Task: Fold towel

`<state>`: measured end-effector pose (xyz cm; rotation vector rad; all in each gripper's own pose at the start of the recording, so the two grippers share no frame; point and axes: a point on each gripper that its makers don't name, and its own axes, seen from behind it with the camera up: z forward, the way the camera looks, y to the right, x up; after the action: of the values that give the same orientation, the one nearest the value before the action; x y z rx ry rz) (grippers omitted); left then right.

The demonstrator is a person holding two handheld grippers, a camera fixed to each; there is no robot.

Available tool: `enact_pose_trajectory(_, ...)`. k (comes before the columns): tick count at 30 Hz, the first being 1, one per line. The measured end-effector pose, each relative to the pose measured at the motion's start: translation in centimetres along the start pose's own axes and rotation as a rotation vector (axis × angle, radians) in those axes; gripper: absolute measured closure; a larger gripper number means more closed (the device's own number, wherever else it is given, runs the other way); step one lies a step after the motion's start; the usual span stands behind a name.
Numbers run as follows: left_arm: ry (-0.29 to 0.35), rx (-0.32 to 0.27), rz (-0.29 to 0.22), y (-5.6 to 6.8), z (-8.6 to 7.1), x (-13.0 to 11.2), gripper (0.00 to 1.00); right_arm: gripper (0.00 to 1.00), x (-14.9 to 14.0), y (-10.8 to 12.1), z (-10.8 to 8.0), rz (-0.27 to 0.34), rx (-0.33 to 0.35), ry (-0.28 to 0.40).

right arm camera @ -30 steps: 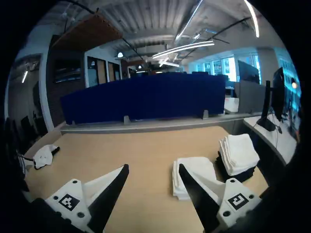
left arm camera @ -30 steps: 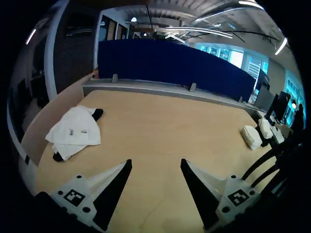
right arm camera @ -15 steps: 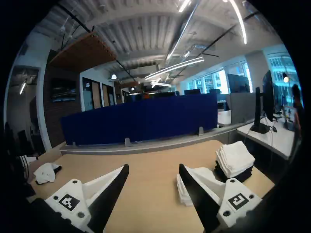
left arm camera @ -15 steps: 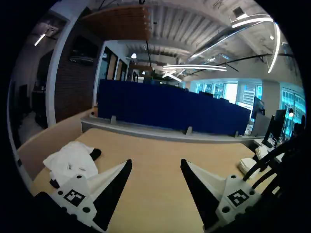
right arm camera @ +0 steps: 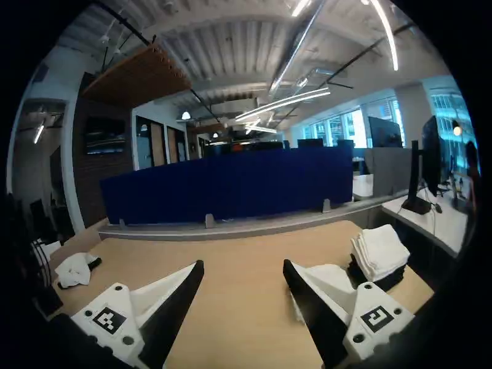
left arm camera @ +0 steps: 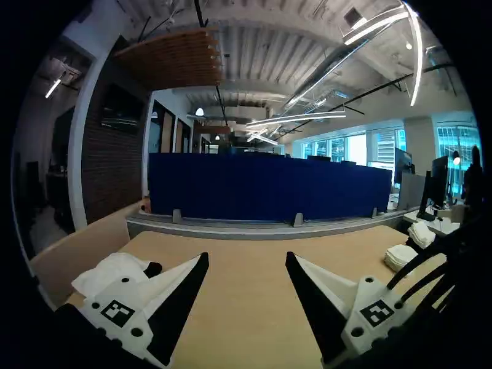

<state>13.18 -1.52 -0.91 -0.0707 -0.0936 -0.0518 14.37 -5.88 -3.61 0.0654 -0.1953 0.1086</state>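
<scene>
A crumpled white towel (left arm camera: pixel 108 272) lies on the wooden table (left arm camera: pixel 246 258) at the left, over a dark cloth, partly behind my left gripper's finger. In the right gripper view the same towel (right arm camera: pixel 74 269) is small at the far left. My left gripper (left arm camera: pixel 246 261) is open, held level above the table with nothing between its fingers. My right gripper (right arm camera: pixel 243 269) is open too, empty, over the table's right part. A folded white towel (right arm camera: pixel 329 275) lies just behind its right finger.
A stack of folded white towels (right arm camera: pixel 380 248) sits on a dark cloth at the table's right edge. A blue divider panel (left arm camera: pixel 264 187) runs along the far edge. A monitor (right arm camera: pixel 424 163) stands on a side desk at the right. Dark chair backs (left arm camera: pixel 443 258) rise at the right.
Both grippers have tilted up from looking down at the table to looking level across the room. The towels now sit lower in each view. Both stay open.
</scene>
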Motion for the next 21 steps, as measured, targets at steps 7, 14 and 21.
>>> enact_pose_trajectory(7,0.008,0.011,0.072,-0.1,0.5,-1.5,0.07,0.0,0.5,-0.9,0.5,-0.021,0.018,-0.032)
enact_pose_trajectory(14,0.005,0.024,0.083,-0.3,1.2,-4.2,0.07,0.0,0.3,-1.4,1.1,-0.084,0.009,-0.073)
enact_pose_trajectory(21,0.032,0.047,0.072,-1.1,1.2,-6.7,0.07,0.0,-0.9,-0.9,2.2,-0.15,-0.028,-0.111)
